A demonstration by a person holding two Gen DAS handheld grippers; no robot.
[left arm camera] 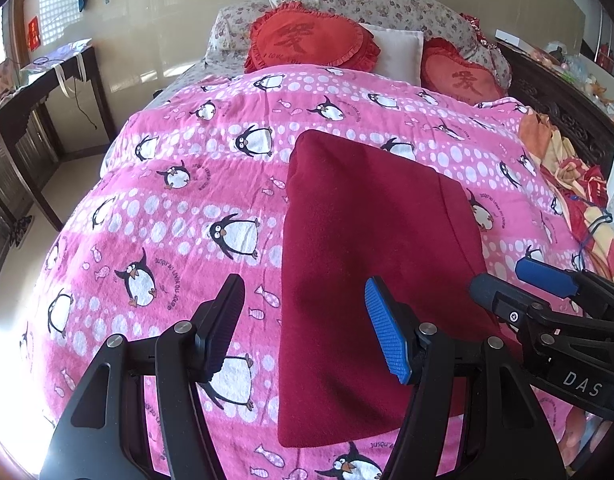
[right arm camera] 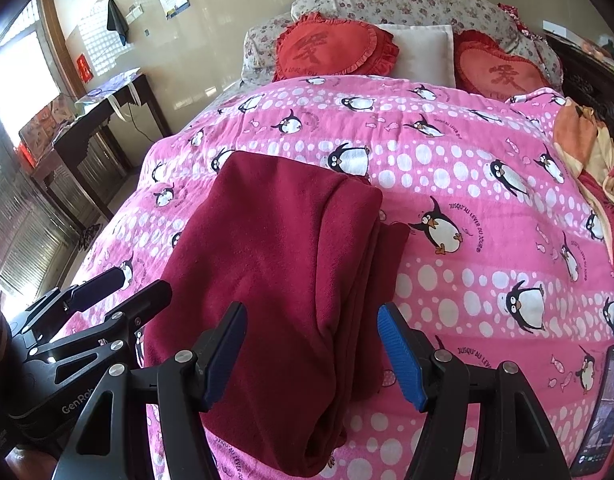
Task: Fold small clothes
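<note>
A dark red garment (left arm camera: 371, 248) lies folded into a long strip on the pink penguin blanket (left arm camera: 179, 208). My left gripper (left arm camera: 307, 320) hovers open over the strip's near left edge, with nothing pressed between its pads. In the right wrist view the same garment (right arm camera: 287, 256) shows layered folds along its right side. My right gripper (right arm camera: 313, 344) stands open above its near end, jaws apart and empty. Each gripper shows in the other's view: the right gripper (left arm camera: 511, 280) at the garment's right edge, the left gripper (right arm camera: 127, 288) at its left edge.
Two red heart cushions (left arm camera: 311, 40) and a white pillow (left arm camera: 399, 52) sit at the head of the bed. A crumpled orange and red cloth (left arm camera: 567, 184) lies along the right side. A phone (right arm camera: 603, 408) rests near the right front. A dark wooden table (left arm camera: 47, 92) stands left of the bed.
</note>
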